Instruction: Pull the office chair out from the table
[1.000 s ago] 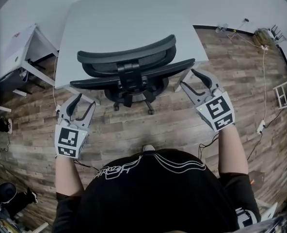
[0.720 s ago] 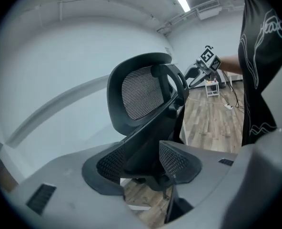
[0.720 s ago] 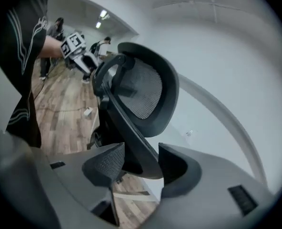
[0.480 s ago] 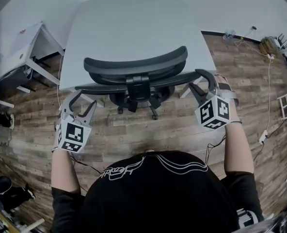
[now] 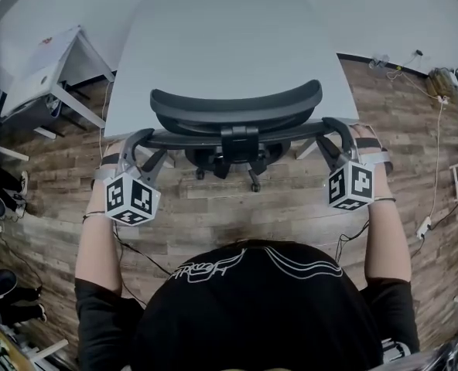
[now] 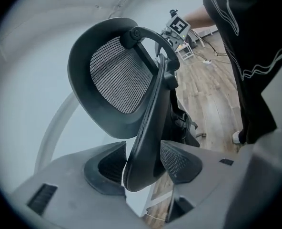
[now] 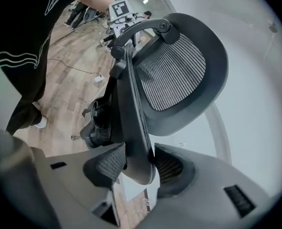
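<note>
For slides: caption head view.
Left gripper, jaws just opened wider, and right gripper, jaws just closing, straddle the office chair's back.

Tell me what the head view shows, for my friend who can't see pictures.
Seen from above, a person stands behind a black office chair tucked under a grey table. The left tongs, which just opened wider, and the right tongs, which just closed a little, each have one end of the chair's backrest between them.

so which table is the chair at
The large grey table in the middle, office chair at its near edge; the smaller white table stands off left.
</note>
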Demonstrator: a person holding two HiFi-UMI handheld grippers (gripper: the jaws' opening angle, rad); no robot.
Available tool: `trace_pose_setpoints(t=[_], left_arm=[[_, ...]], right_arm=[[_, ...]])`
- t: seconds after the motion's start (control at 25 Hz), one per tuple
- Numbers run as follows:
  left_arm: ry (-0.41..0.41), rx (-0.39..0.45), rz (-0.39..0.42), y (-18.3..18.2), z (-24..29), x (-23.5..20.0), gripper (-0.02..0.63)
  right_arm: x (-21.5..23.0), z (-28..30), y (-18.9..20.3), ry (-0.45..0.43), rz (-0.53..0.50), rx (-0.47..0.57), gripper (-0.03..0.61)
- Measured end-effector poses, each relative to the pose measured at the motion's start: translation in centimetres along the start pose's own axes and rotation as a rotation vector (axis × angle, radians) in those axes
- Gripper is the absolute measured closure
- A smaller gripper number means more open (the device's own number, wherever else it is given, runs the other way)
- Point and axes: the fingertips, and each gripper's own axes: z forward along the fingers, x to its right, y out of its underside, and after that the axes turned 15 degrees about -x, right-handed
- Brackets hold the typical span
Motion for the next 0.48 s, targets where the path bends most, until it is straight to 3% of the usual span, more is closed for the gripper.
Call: trace_pose_setpoints(t=[0.48], left_arm=[[0.031,-0.053,0.053,0.28,0.55,-0.11,0.419]], right_arm=[[-0.01,-0.15,0.03,-0.077,-0.007,-0.007,0.374]])
